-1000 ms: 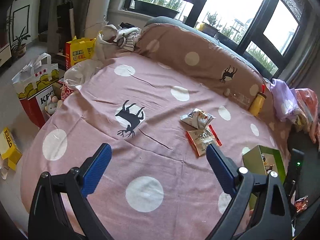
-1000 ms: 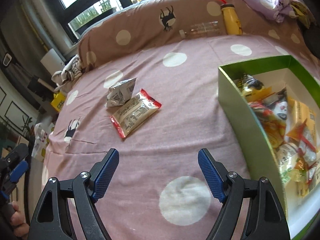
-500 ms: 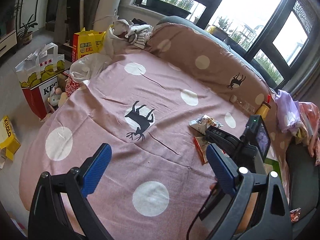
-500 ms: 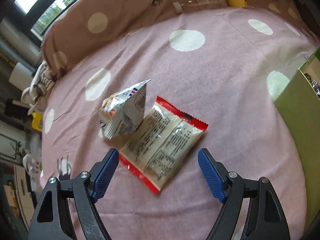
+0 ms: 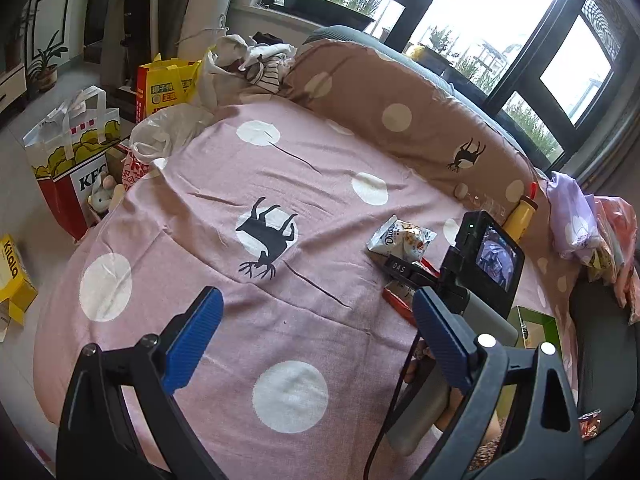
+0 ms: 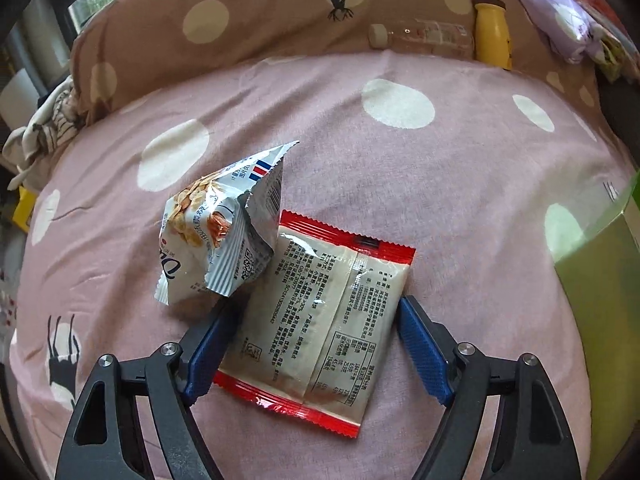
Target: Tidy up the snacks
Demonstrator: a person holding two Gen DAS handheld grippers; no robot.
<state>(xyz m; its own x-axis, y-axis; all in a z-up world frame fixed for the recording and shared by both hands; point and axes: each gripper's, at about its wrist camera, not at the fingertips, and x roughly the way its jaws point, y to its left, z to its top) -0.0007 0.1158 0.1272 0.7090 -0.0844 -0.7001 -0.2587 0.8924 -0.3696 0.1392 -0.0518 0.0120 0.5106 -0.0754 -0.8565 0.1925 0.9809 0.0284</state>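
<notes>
Red-edged packet (image 6: pixel 320 320): flat on the pink bedspread (image 6: pixel 460 208), between the spread blue pads.
White pouch (image 6: pixel 216 240): touching its left edge.
Right gripper (image 6: pixel 312 344): spread, straddling the packet, not pinching.
Left gripper (image 5: pixel 316 336): spread, holding nothing.
Green box (image 6: pixel 604 300): to the right.
Progress: two snacks left loose.

pink white-dotted bedspread (image 6: pixel 460 184), red-edged beige packet (image 6: pixel 320 320), blue fingers (image 6: pixel 420 344)

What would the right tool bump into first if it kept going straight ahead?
Probably the red-edged snack packet: it already lies between the right tool's open fingers. Past it sits the white crumpled snack bag, slightly to the left. Depth is hard to judge.
</notes>
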